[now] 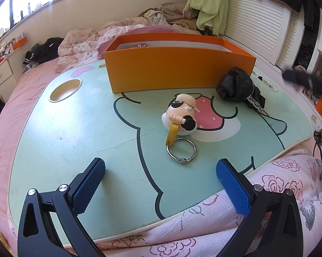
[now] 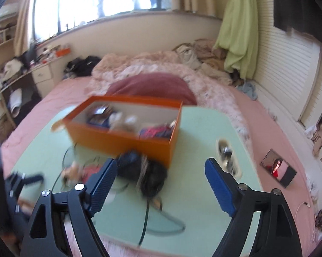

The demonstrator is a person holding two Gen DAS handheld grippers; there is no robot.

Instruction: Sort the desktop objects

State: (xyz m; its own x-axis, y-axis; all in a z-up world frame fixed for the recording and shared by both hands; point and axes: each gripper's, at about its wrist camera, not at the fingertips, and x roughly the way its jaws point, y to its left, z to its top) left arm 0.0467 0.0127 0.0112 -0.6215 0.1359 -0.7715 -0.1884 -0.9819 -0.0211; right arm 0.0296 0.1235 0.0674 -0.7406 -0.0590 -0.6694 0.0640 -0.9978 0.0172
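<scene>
Orange box (image 1: 178, 68): one; one toy keychain (image 1: 182, 115), one black bundle (image 1: 235, 85); both grippers' fingers (image 1: 88, 186) wide, empty.

Right wrist view smeared throughout. Orange box (image 2: 126, 137) contents unreadable, just blue, white and pink blobs. Black bundle (image 2: 143, 171) shapeless; toy (image 2: 72, 170) a tan smudge. In left wrist view, box (image 1: 178, 68) front wall hides its inside except one printed corner. Dark blurred object (image 1: 304, 80) at right edge unidentifiable. Both grippers' bodies cut off below.
</scene>
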